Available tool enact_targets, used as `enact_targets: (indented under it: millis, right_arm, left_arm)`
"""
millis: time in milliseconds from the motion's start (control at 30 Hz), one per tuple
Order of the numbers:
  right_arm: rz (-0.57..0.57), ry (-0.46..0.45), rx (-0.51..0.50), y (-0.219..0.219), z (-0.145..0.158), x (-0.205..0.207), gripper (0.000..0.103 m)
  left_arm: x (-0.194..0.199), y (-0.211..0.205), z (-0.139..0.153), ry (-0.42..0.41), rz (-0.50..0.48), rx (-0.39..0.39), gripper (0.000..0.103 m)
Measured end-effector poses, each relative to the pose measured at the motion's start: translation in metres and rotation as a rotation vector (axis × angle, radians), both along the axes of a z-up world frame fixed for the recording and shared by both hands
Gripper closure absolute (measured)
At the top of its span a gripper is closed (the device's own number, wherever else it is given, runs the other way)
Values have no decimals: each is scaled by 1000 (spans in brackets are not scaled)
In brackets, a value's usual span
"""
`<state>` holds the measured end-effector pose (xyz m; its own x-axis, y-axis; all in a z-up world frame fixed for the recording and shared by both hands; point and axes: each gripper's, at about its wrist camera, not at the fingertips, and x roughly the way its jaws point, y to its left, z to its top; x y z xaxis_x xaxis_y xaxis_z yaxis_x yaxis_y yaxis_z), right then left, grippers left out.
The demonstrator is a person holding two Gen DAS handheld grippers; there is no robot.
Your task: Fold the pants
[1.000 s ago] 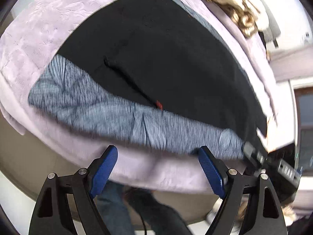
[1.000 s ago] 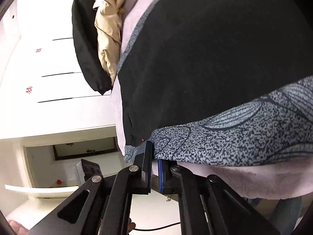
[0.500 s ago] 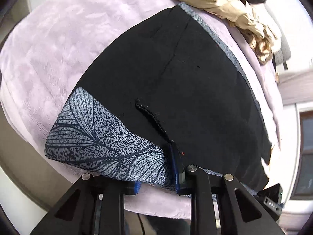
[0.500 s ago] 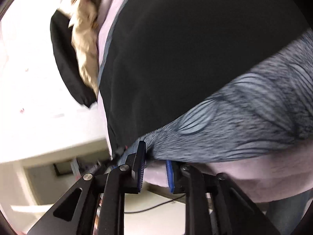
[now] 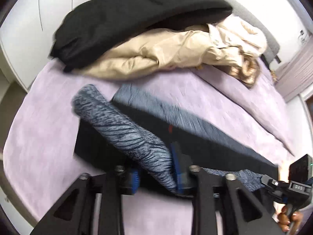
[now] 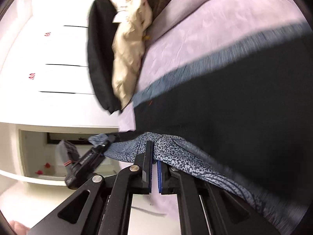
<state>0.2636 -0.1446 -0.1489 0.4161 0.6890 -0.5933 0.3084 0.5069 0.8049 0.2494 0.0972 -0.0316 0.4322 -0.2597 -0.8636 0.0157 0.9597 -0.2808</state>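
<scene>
Black pants (image 5: 205,143) with a blue-grey leaf-patterned band lie on a lilac bedspread (image 5: 39,137). A bunched roll of the patterned band (image 5: 125,129) fills the gap of my left gripper (image 5: 155,168), lifted over the black cloth. The blue pads press its sides while the jaws are opening. My right gripper (image 6: 154,153) is shut on the same patterned edge (image 6: 176,148), also raised. The far patterned band (image 6: 215,58) lies flat beyond the black cloth. Each gripper shows in the other's view: the right (image 5: 273,184) and the left (image 6: 97,148).
A black coat (image 5: 127,19) and a beige jacket (image 5: 156,58) are heaped at the far end of the bed. A white wardrobe (image 6: 49,58) stands beside it. A person's hand (image 5: 287,219) grips the right tool's handle.
The left gripper closed on the patterned edge. Both grippers then lifted that edge and carried it over the black cloth toward the far band. The views swung up to the coats.
</scene>
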Motion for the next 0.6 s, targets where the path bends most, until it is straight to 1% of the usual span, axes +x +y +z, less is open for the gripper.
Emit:
enact_targets:
  millis: [33,67,100,200,233,300,333,367,400,433,467,500,533,567,600]
  right_arm:
    - [2,12,-9,-5,-9,11,99]
    - [2,22,-17,-12,-22,25,99]
    - [10,32,-18,-17,-35,41,98]
    - [11,64,-27,-23,-65,66,95]
    - [18,81,-30,-24,-76,73,95]
    - [20,106,-20,-25,-86,79,94]
    - [13,109,-5,-25,-84,80,92]
    - [9,95,3,-25,-77,78,80]
    - [10,72,-6,-25,-65,74,56]
    - [16,55,-21,-25,-54,70,48]
    - [25,18,-43,-22,-39,65,45]
    - [44,-21,-57,-22,-27,60,46]
    - [78,-51,-74,-14,-17,57,49]
    - [121,-61,-107,-3,-13,58,57]
    - [173,-64,-155,10,-12,60,59]
  left_arm:
    - [17,-5,-10,-14,31,40,39]
    - [28,-7,-19,-25,55,61,35]
    - [43,-9,-33,-18,72,80,34]
    - [73,-17,-66,38,97,127,34]
    - [79,-18,-72,48,103,138,33]
    - [84,-18,-68,46,116,155,32]
    - [84,-16,-60,33,124,157,32]
    - [81,-12,-48,5,137,162,32]
    - [79,-7,-37,-24,148,172,32]
    - [74,-3,-23,-53,150,195,32]
    - [69,-3,-15,-66,146,218,32]
    - [66,-4,-11,-73,136,234,32]
    - [63,-8,-11,-69,105,244,32]
    - [63,-14,-16,-49,69,251,32]
    - [64,-22,-26,-27,44,262,32]
